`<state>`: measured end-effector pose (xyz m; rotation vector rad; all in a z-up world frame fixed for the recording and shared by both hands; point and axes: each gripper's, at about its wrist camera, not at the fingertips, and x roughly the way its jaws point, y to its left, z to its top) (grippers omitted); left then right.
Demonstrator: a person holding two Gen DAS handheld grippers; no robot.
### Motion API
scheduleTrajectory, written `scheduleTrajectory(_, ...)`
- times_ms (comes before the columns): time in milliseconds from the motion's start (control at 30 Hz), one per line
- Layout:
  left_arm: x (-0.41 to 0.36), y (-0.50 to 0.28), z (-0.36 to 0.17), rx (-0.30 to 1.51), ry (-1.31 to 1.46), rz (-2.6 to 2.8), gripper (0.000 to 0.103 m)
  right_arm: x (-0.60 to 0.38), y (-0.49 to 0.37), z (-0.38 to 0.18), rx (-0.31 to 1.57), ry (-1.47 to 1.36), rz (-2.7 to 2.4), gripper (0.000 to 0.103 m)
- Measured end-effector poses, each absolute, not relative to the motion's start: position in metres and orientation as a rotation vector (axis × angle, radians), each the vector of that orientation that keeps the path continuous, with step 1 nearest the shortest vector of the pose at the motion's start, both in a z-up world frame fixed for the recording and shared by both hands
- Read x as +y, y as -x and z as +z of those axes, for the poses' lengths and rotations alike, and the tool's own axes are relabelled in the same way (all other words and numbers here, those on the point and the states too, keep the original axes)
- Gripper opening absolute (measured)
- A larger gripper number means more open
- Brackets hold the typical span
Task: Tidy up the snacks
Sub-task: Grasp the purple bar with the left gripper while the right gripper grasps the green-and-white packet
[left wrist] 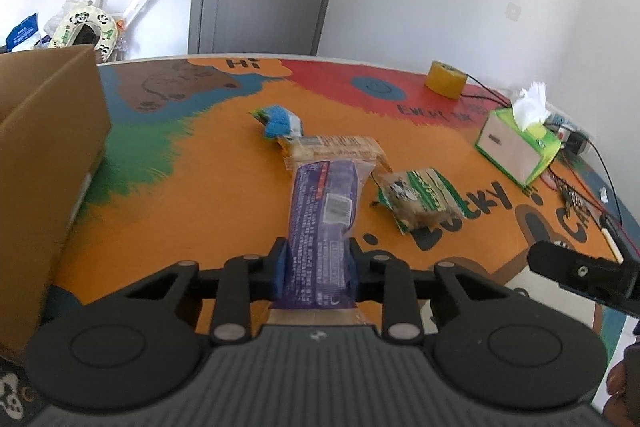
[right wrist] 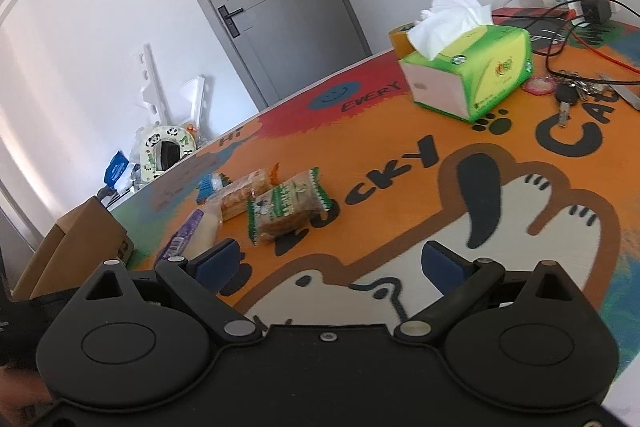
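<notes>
So the left gripper [left wrist: 316, 263] has its jaws pulled in narrow on the near end of the purple snack pack [left wrist: 322, 223], blue pads pressing both long sides of the wrapper. The rest of the pack sticks out ahead of the jaws, and its far end looks to lie over the tan cracker pack [left wrist: 336, 149]; can't tell if it's actually off the table mat [left wrist: 208, 187] yet.

Main worry: it's a soft, slippery film wrapper pinched at one end only. Lift it quick and the long free end could droop or swing and slide out, or the squeeze could crush whatever's inside. That far end could also drag the tan pack, or nudge the green snack pack [left wrist: 420, 201] just right of the jaws.

The cardboard box [left wrist: 52, 155] is off to the left of the jaws, and I'm guessing that's where it goes. A dangling end could catch the box wall.

The right gripper [right wrist: 332, 263] has its jaws spread wide with nothing between them, over bare mat, snacks ahead-left.
</notes>
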<state>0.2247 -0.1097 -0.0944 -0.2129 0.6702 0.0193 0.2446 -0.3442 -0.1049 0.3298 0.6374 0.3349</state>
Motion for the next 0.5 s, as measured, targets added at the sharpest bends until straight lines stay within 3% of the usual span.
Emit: scheduleTrajectory(500, -0.074, -0.212, -0.066, 0.578, 0.250, 0.063, 0.028, -0.309, -0.263, -0.101, 0.643, -0.285, 0.375, 0.103)
